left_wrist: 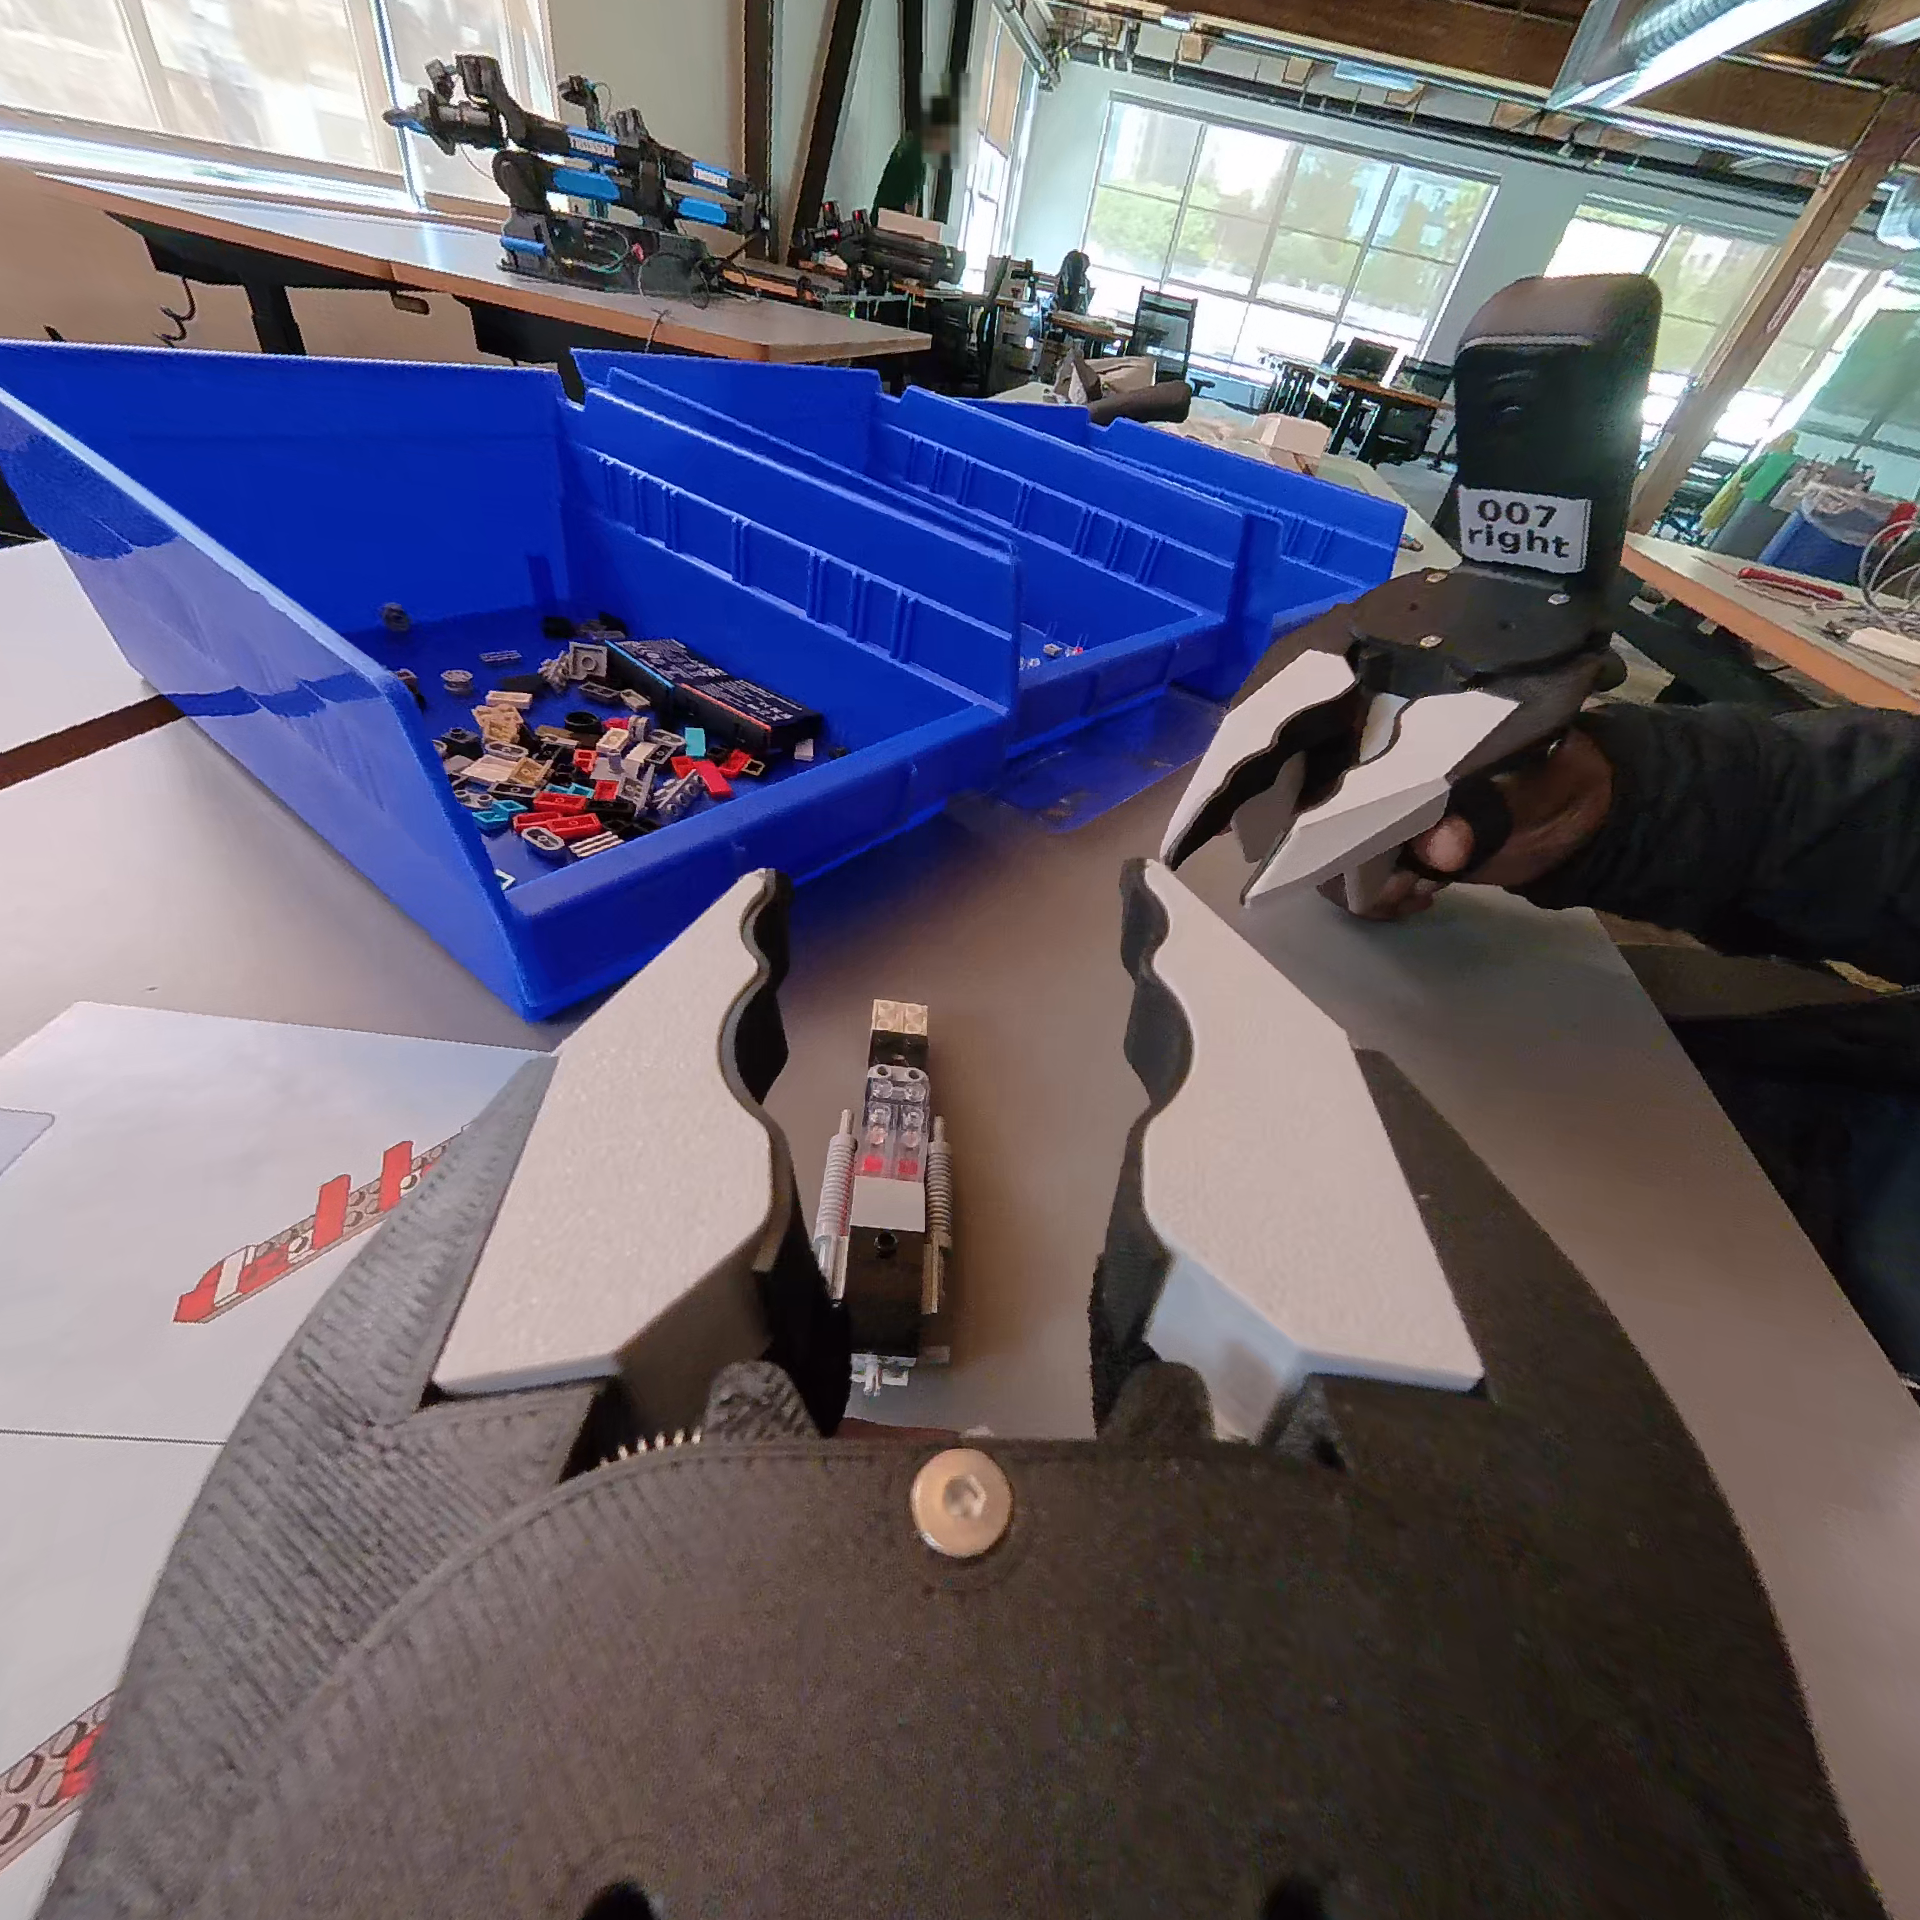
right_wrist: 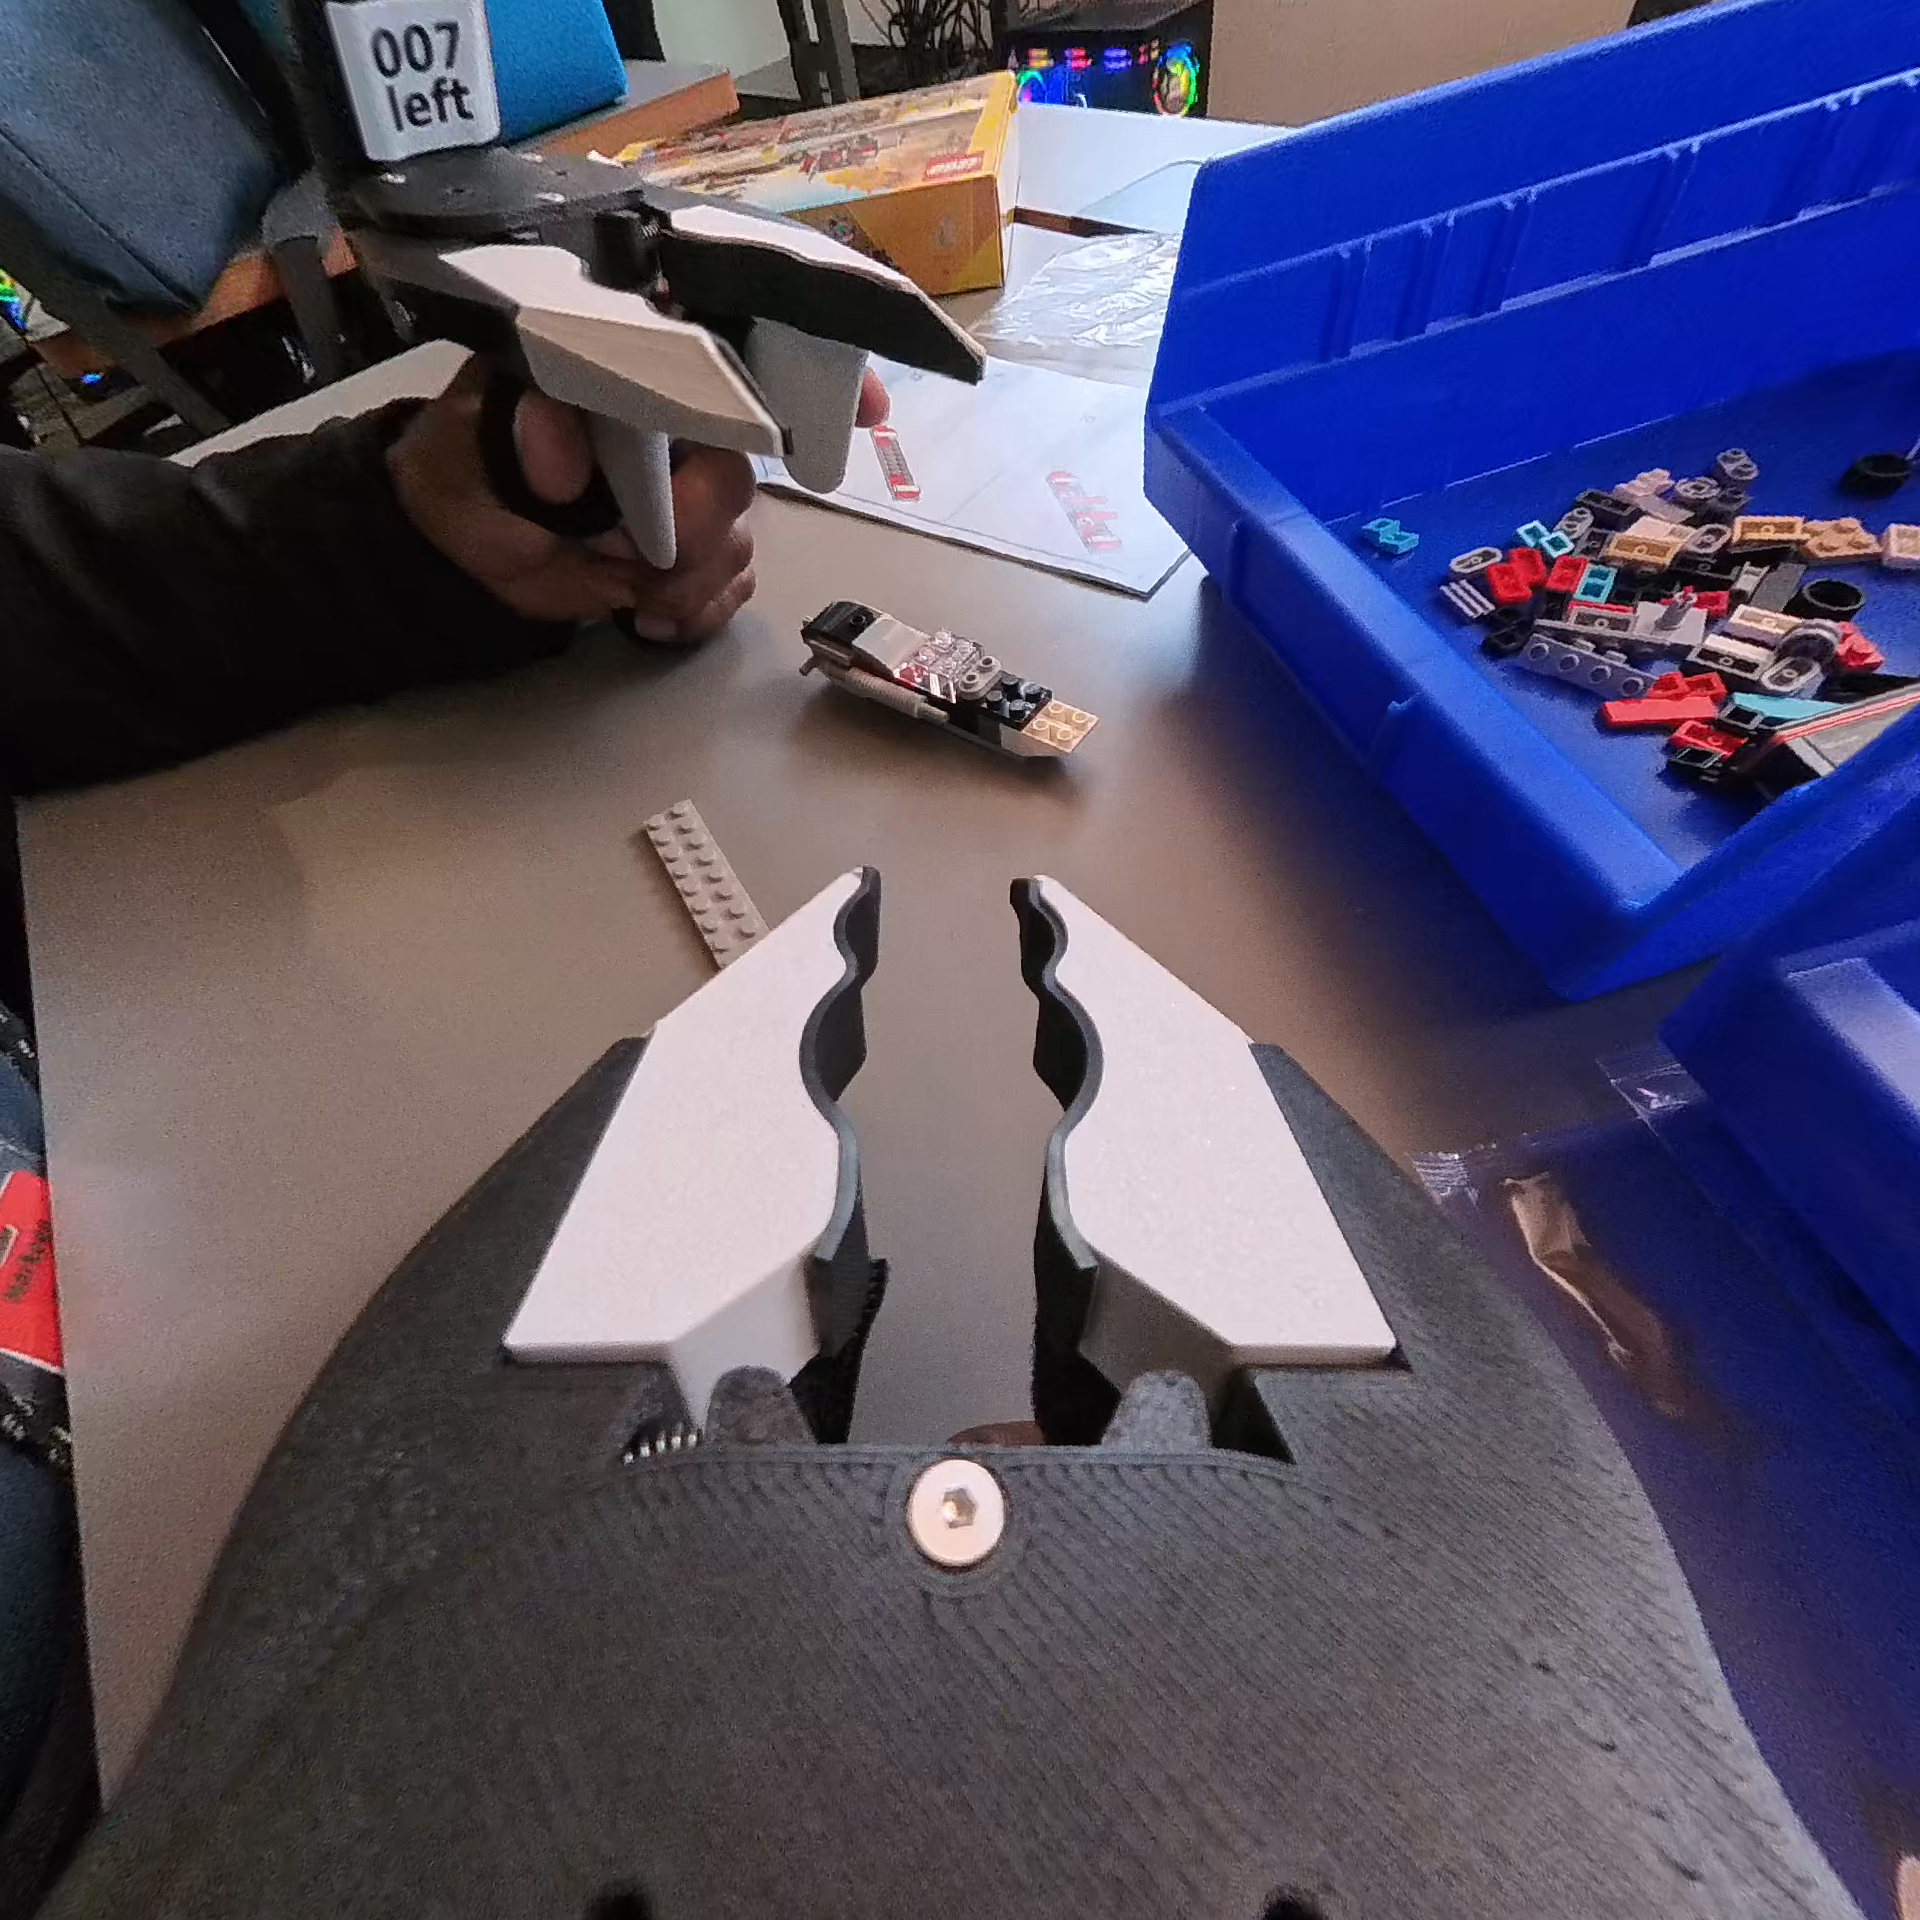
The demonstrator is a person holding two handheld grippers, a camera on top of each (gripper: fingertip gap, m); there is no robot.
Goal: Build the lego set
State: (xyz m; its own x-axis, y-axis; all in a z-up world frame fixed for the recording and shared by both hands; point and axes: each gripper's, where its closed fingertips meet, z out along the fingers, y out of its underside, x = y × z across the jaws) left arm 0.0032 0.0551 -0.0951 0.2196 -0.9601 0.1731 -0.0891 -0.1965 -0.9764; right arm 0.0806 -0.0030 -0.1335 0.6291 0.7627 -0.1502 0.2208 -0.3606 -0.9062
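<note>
A small partly built lego model (left_wrist: pixel 894 1174), black and grey with clear and tan bricks and two grey springs, lies on the grey table. It also shows in the right wrist view (right_wrist: pixel 945 675). My left gripper (left_wrist: pixel 951 883) is open and empty; it hovers above the model, which shows between its fingers. Seen in the right wrist view, it (right_wrist: pixel 878 405) is held off the table. My right gripper (right_wrist: pixel 945 883) is open and empty, low over the table, near the model. A long grey studded plate (right_wrist: pixel 701 883) lies flat by its left fingertip. The right gripper also shows in the left wrist view (left_wrist: pixel 1214 875).
A blue bin (left_wrist: pixel 312 582) holding many loose bricks (left_wrist: pixel 582 748) stands behind the model, also in the right wrist view (right_wrist: pixel 1351 623). More blue bins stand beside it. An instruction booklet (left_wrist: pixel 208 1195) lies left. A lego box (right_wrist: pixel 883 177) and plastic bags (right_wrist: pixel 1558 1247) sit at the edges. About 10 cm separates my right fingertips from the long grey studded plate (right_wrist: pixel 701 883).
</note>
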